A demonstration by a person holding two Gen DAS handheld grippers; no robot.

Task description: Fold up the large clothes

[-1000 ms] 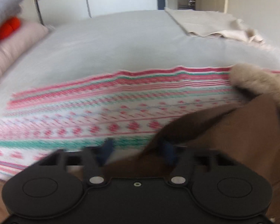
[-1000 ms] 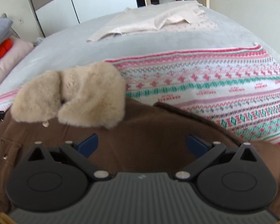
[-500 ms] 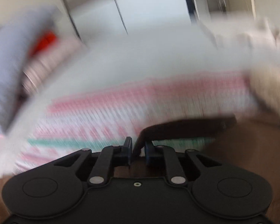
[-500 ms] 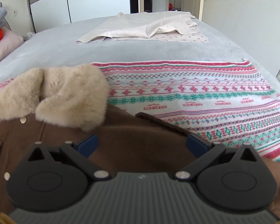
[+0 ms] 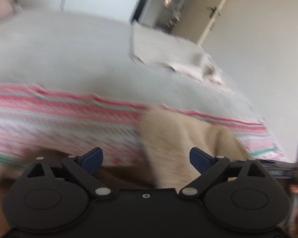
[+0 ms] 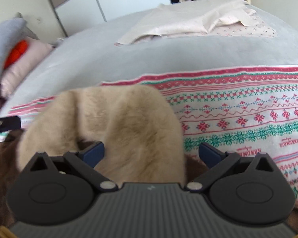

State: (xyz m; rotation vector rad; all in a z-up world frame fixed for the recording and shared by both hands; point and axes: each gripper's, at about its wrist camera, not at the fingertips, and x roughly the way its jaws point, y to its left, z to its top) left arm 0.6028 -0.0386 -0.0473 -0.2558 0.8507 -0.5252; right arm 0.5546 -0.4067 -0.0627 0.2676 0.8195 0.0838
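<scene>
Blurred throughout. Left gripper (image 5: 146, 158) low in view, jaws just sprung wide, nothing pinched between the blue pads (image 5: 93, 157). Beyond them, beige fur collar (image 5: 168, 138) of a brown coat (image 5: 119, 175), lying on a red-and-green patterned blanket (image 5: 59, 119) spread over a grey bed (image 5: 69, 55). Pale folded cloth (image 5: 168, 49) farther back. Right gripper (image 5: 288, 168) partly visible at the right edge.

coat (image 6: 2, 158) on blanket (image 6: 248, 103) | blanket on bed (image 6: 129, 59) | sheet (image 6: 188, 23) behind blanket
</scene>
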